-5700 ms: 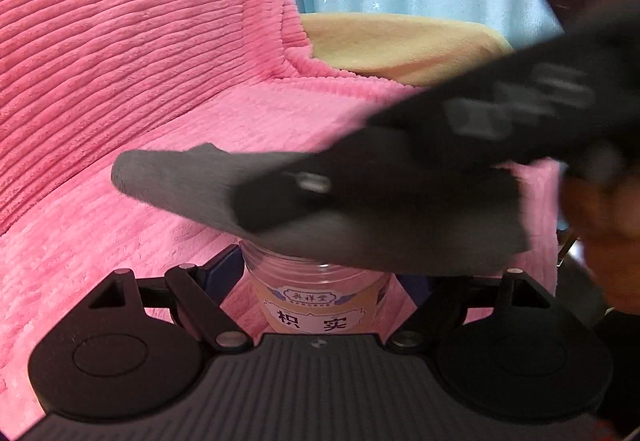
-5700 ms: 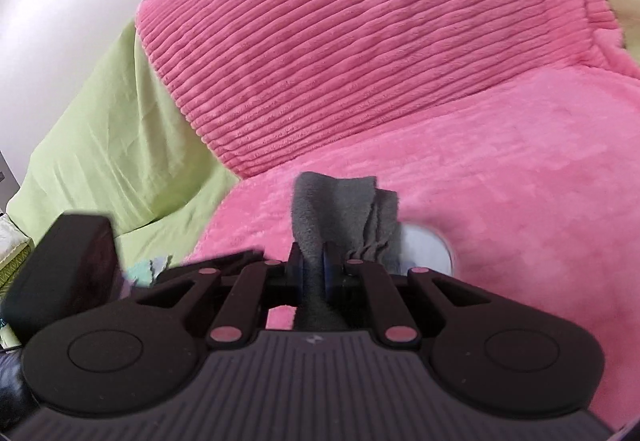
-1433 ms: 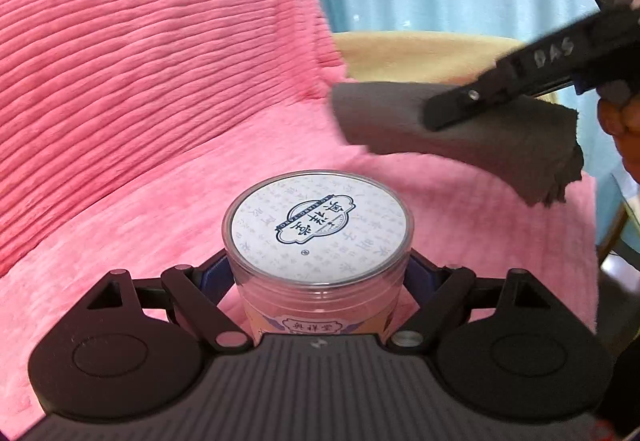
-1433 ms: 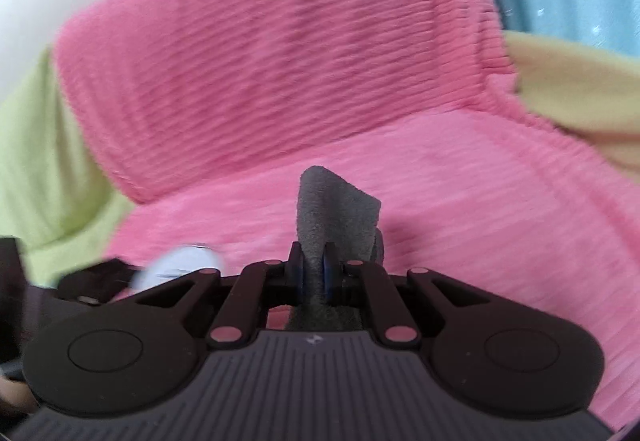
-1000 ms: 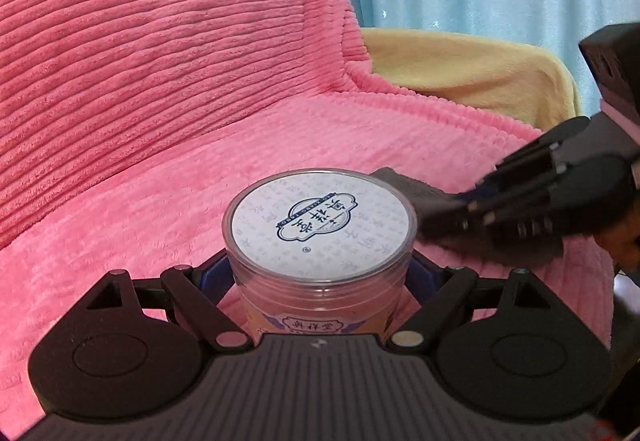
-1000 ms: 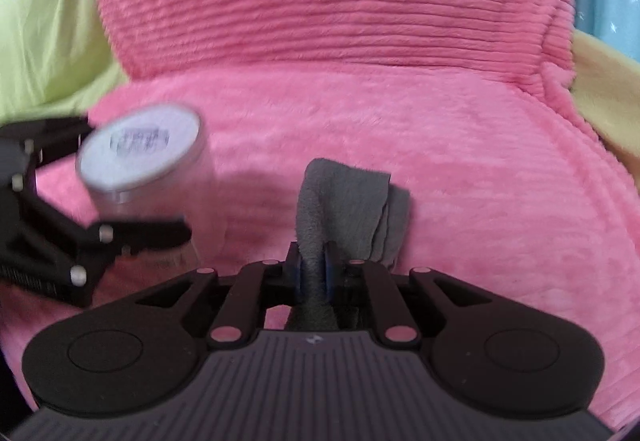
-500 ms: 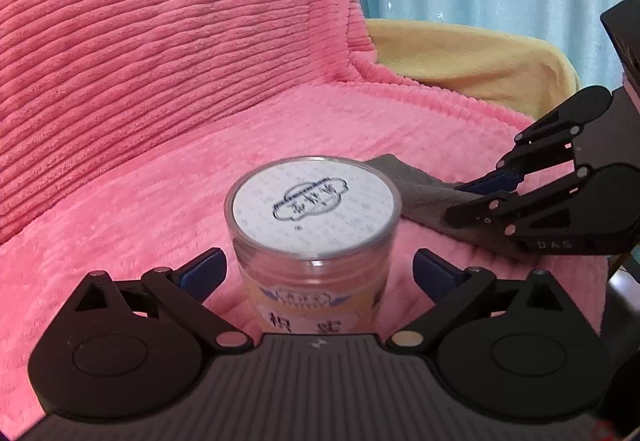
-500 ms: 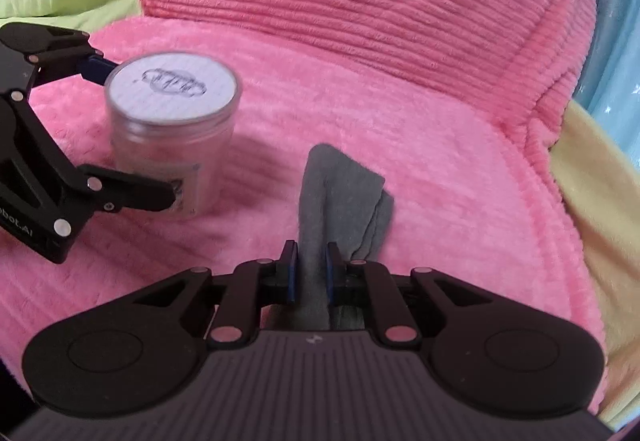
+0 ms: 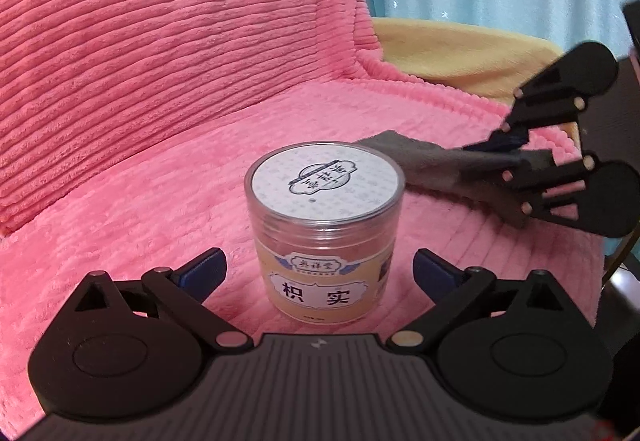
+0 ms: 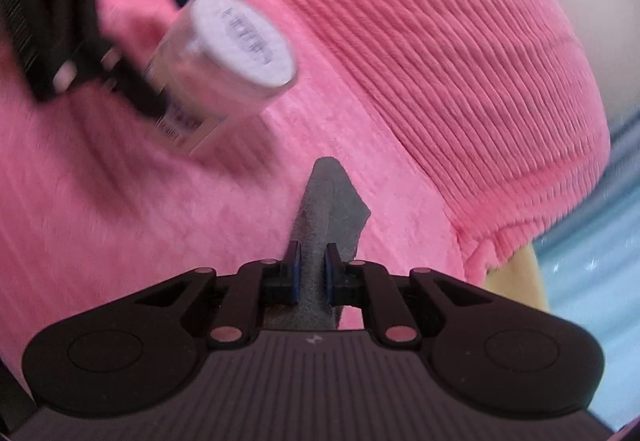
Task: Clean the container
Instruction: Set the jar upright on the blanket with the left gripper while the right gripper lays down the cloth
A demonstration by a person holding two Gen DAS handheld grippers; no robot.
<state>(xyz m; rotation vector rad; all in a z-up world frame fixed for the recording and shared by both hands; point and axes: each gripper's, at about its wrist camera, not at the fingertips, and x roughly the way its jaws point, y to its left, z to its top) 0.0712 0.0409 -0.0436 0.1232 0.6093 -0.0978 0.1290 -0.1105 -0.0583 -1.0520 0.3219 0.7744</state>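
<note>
The clear jar (image 9: pixel 324 237) is standing upright on the pink blanket (image 9: pixel 160 181), with its white lid (image 9: pixel 323 179) on. I cannot tell what is in it. It is sitting between my left fingers (image 9: pixel 320 271), and they are not touching it. They have just been opening and are standing wide now. The label is reading "枳实". My right fingers (image 10: pixel 311 273) are squeezing the gray cloth (image 10: pixel 328 201) just beside the jar.
</note>
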